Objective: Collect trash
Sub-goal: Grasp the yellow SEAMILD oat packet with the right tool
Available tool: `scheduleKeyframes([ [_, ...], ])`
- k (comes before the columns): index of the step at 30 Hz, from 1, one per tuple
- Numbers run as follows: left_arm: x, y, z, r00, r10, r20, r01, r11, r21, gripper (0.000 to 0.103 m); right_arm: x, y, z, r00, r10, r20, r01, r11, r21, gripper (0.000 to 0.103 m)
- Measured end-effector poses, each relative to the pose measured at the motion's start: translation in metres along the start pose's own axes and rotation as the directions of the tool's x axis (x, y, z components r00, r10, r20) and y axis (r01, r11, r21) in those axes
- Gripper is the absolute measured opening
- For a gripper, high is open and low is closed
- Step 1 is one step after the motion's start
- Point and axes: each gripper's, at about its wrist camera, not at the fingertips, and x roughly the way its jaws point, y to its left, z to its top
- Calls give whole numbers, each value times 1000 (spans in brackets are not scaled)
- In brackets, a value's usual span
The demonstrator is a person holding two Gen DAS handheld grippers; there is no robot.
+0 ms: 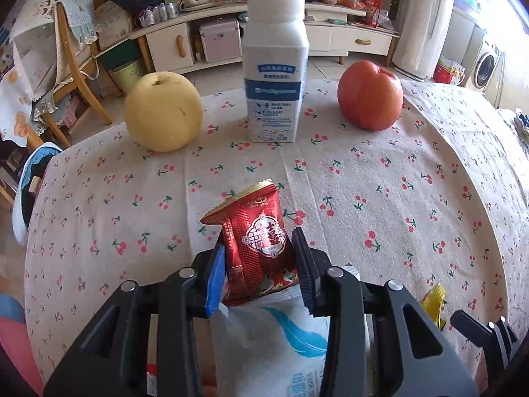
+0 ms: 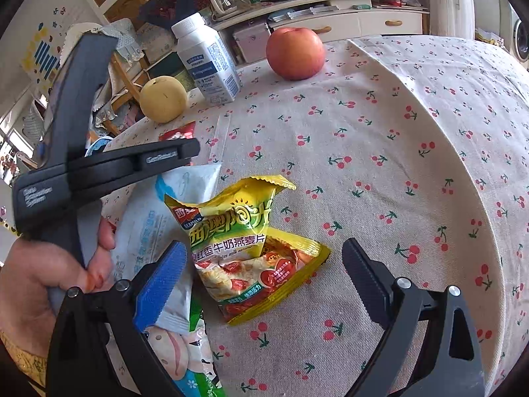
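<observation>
A red snack wrapper [image 1: 258,244] stands upright on the cherry-print tablecloth [image 1: 380,182], and my left gripper [image 1: 259,241] is shut on it, blue pad on its left edge and black pad on its right. A white and blue packet [image 1: 281,340] lies under that gripper. In the right wrist view, a crumpled yellow oatmeal packet [image 2: 244,231] lies on the cloth between the wide-apart fingers of my right gripper [image 2: 263,246], which is open and not touching it. The red wrapper [image 2: 178,134] shows just past the left gripper's black body [image 2: 99,165], which a hand [image 2: 29,284] holds.
At the far side of the table stand a yellow pear [image 1: 163,110], a white milk bottle [image 1: 274,76] and a red apple [image 1: 370,94]. A cartoon-printed packet [image 2: 185,357] lies under the right gripper's blue finger. A wooden chair [image 1: 76,66] stands beyond the table's left edge.
</observation>
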Motion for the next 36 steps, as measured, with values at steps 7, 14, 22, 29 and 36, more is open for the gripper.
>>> scheduleKeyframes([
  [7, -59, 32, -34, 996, -2, 94, 8, 998, -61, 39, 8, 13, 1, 999, -31, 30, 33, 996, -82, 84],
  [14, -111, 71, -81, 988, -13, 152, 39, 985, -171, 39, 10, 20, -3, 997, -57, 44, 63, 985, -159, 57],
  [22, -140, 108, -129, 979, -30, 200, 89, 952, -293, 39, 2, 22, -10, 999, 5, 46, 3, 987, -160, 43],
  [29, -148, 138, -152, 964, -28, 266, 132, 914, -383, 39, -14, 39, -20, 995, 71, 72, -55, 976, -212, 39],
  [36, -148, 173, -169, 957, 7, 289, 127, 890, -439, 39, -31, 63, -28, 983, 151, 104, -118, 954, -275, 38],
])
